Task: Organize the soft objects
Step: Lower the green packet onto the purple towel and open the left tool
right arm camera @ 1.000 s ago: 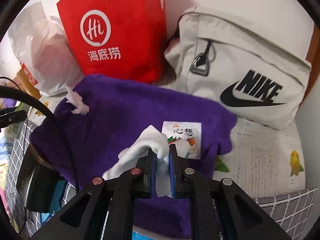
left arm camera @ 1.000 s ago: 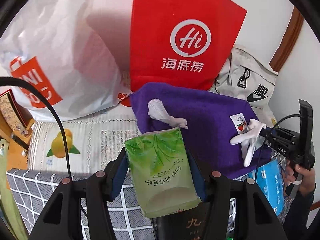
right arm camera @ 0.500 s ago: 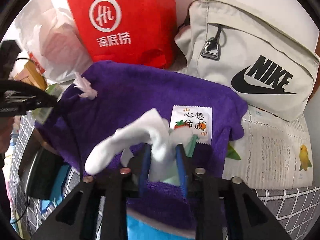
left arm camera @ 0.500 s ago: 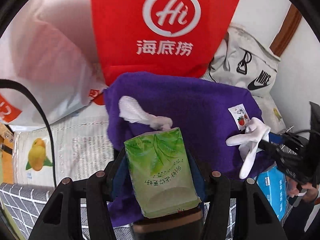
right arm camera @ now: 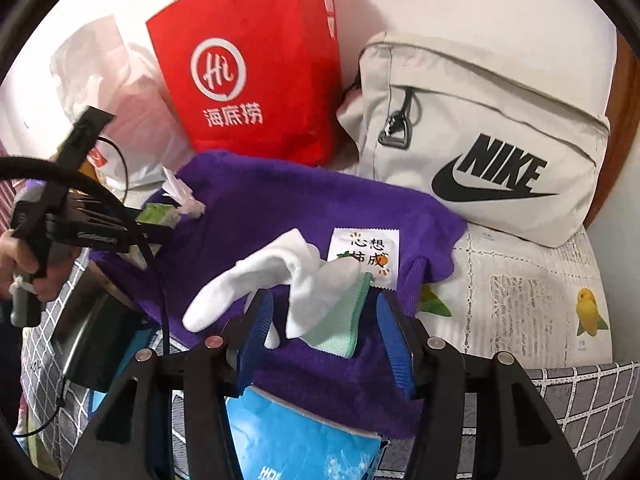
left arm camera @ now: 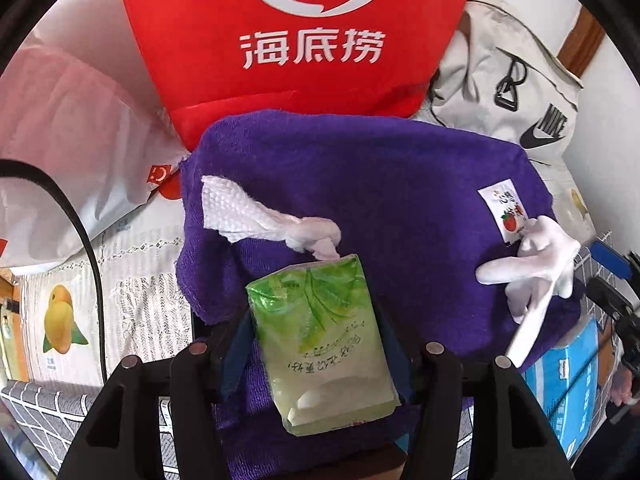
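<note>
My left gripper [left arm camera: 316, 320] points down over a purple towel [left arm camera: 380, 184]. A green tissue pack [left arm camera: 320, 340] sits between its blue pads, which still touch it as the jaws start opening. A crumpled white tissue [left arm camera: 248, 212] lies on the towel just beyond the pack. My right gripper [right arm camera: 325, 304] is opening, its pads clear of the white sock [right arm camera: 256, 276] with a green cuff that lies between them on the towel [right arm camera: 280, 208]. A small fruit-print sachet [right arm camera: 364, 256] rests beside the sock.
Behind the towel stand a red paper bag [left arm camera: 300, 40], a white plastic bag [left arm camera: 72, 128] and a beige Nike bag [right arm camera: 480, 152]. A blue pack [right arm camera: 304, 440] and a black box [right arm camera: 88, 332] sit under the towel's near edge. A fruit-print cover [right arm camera: 540, 292] lies to the right.
The right gripper has opened, let the white sock drop onto the towel and drawn back slightly. The left gripper has carried the green pack forward and down over the towel.
</note>
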`<state>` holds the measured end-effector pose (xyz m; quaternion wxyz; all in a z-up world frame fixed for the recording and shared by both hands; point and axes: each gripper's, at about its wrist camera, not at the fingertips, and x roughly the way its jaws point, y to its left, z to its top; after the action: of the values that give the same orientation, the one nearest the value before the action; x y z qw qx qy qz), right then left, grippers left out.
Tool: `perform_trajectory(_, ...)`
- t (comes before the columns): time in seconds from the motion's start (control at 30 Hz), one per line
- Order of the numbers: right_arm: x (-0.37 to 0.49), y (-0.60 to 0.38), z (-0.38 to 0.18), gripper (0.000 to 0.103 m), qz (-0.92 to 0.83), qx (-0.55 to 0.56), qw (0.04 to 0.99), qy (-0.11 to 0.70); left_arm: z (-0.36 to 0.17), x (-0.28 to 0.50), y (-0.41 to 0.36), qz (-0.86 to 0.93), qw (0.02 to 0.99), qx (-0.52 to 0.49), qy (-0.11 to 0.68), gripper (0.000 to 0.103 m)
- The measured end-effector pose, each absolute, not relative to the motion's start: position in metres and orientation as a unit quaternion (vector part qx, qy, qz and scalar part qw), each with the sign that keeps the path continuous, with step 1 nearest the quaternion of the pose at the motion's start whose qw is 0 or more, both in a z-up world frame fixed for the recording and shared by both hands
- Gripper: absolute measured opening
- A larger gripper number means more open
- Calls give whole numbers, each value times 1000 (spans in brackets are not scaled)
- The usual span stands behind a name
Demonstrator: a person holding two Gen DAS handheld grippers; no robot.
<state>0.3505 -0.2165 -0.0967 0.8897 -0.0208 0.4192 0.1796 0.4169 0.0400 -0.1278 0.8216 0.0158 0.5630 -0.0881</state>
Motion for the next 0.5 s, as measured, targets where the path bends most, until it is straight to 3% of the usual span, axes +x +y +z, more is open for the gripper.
perform_trajectory(0.17, 338, -212, -88, 54, 192, -27, 893, 405, -124, 419, 38, -88, 823, 4, 561, 70)
perform_trajectory(0.5, 317, -211, -77, 54, 188, -29, 899, 395, -100, 396, 52, -70, 835, 4, 546, 70)
